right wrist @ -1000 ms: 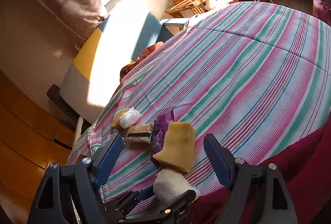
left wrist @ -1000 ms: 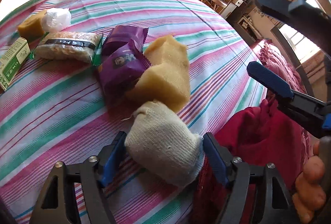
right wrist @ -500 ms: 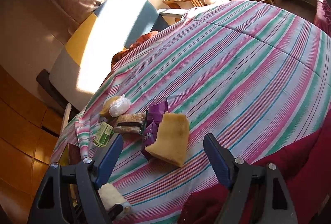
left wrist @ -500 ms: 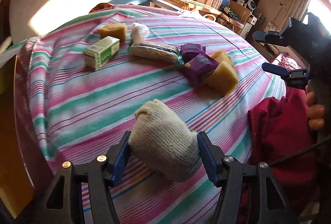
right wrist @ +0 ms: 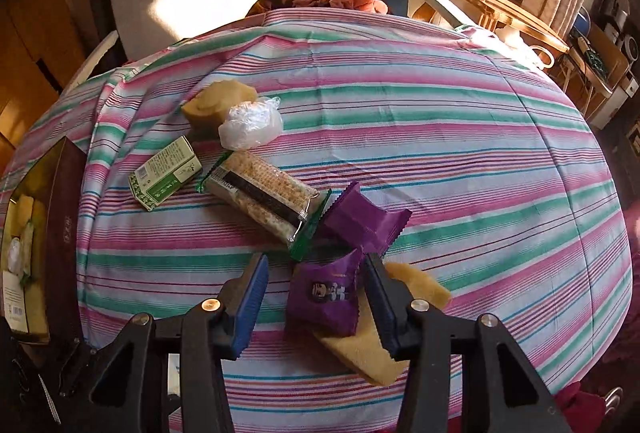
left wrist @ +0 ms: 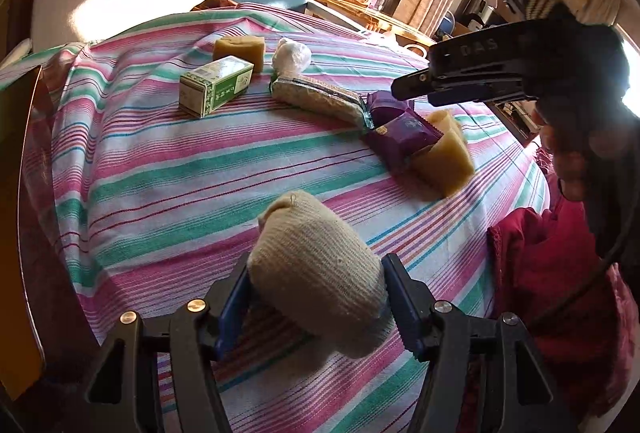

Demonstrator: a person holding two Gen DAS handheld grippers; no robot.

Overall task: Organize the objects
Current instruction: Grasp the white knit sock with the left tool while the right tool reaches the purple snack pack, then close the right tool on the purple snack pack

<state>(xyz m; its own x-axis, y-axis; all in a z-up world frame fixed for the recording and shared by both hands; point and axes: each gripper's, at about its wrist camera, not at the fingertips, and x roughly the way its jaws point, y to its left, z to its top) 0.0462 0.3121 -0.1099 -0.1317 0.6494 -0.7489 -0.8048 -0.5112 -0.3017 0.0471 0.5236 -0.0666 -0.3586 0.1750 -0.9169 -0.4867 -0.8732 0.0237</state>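
Note:
My left gripper (left wrist: 316, 297) is shut on a rolled beige sock (left wrist: 316, 265), held above the near part of the striped tablecloth (left wrist: 180, 173). My right gripper (right wrist: 312, 297) points down over a purple snack packet (right wrist: 324, 293) that lies on a yellow sponge (right wrist: 368, 349). Its jaws are closing with the packet between them: the right pad touches it, and the left pad stands apart from it. In the left wrist view, the right gripper (left wrist: 404, 89) shows from the side above the purple packets (left wrist: 400, 133).
A second purple packet (right wrist: 366, 219), a cracker pack (right wrist: 260, 193), a green carton (right wrist: 168, 179), a crumpled plastic bag (right wrist: 250, 121) and another yellow sponge (right wrist: 216, 103) lie in a row. An open box (right wrist: 60, 233) holding items sits at the table's left edge. Red cloth (left wrist: 560, 273) hangs at the right.
My right gripper has swung round and come down over the purple packet, and its jaws have narrowed. The left gripper carried the sock away from the pile, then held still.

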